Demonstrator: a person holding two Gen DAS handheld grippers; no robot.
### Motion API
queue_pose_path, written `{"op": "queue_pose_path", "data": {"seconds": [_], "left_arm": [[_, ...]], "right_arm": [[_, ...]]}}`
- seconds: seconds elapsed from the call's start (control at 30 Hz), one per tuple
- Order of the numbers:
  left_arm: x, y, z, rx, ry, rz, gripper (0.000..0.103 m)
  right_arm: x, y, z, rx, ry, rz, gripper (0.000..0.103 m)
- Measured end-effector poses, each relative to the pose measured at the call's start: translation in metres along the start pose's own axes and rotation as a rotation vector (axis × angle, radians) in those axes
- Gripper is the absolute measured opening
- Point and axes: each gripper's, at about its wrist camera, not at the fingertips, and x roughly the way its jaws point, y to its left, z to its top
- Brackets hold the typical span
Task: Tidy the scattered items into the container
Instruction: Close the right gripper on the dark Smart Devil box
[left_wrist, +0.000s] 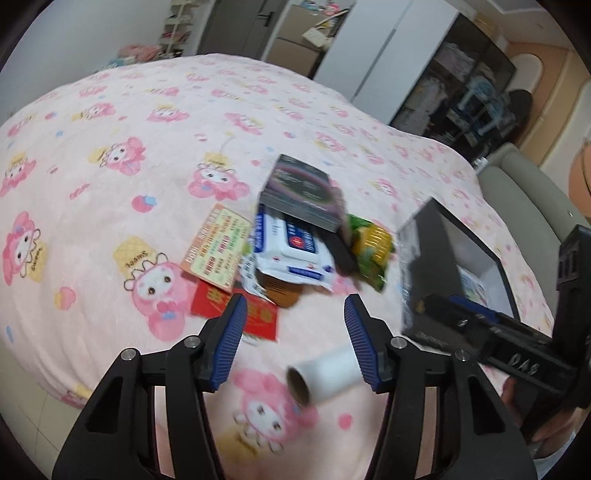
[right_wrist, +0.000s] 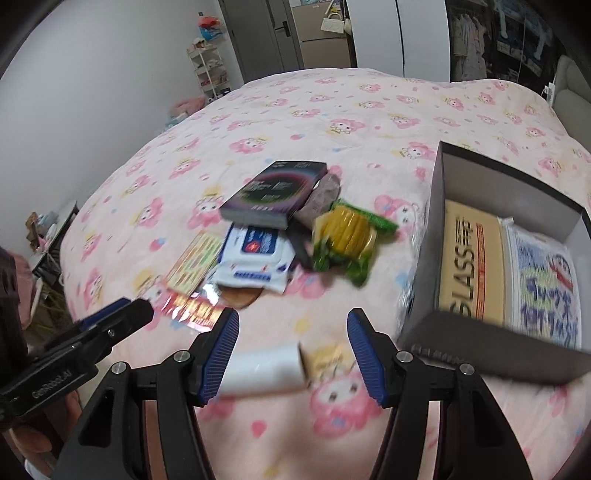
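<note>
A pile of scattered items lies mid-bed: a dark book-like box, a white-and-blue wipes pack, a green-yellow snack bag, a coloured card and a red envelope. A white paper roll lies on the cover nearest me, below both grippers. The open black container box sits to the right. My left gripper and my right gripper both hover open and hold nothing.
The pink cartoon-print bed cover stretches wide around the pile. Inside the container lie a beige box marked GLASS and a printed pouch. Wardrobes and a shelf rack stand past the bed's far edge.
</note>
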Motion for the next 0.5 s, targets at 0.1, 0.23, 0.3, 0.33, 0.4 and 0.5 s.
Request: {"op": "queue_pose_path", "data": {"seconds": [0.1, 0.23, 0.3, 0.33, 0.4, 0.5], "left_arm": [[0.018, 0.010, 0.020, -0.021, -0.018, -0.001, 0.055], [0.045, 0.018, 0.052, -0.050, -0.049, -0.006, 0.055], [0.059, 0.022, 0.063, -0.075, -0.058, -0.015, 0.055], [0.065, 0.024, 0.067, -0.083, -0.060, -0.018, 0.055], [0.079, 0.028, 0.074, -0.095, -0.055, -0.019, 0.054], [0.099, 0.034, 0.083, -0.114, -0.043, -0.026, 0.051]], "right_arm": [[0.014, 0.001, 0.018, 0.002, -0.001, 0.011, 0.057], [0.037, 0.010, 0.043, -0.015, -0.017, 0.017, 0.057], [0.052, 0.012, 0.052, -0.005, -0.003, 0.027, 0.057], [0.058, 0.012, 0.055, 0.000, 0.007, 0.029, 0.057], [0.074, 0.012, 0.062, 0.008, 0.021, 0.028, 0.057], [0.089, 0.011, 0.072, 0.016, 0.019, 0.036, 0.058]]}}
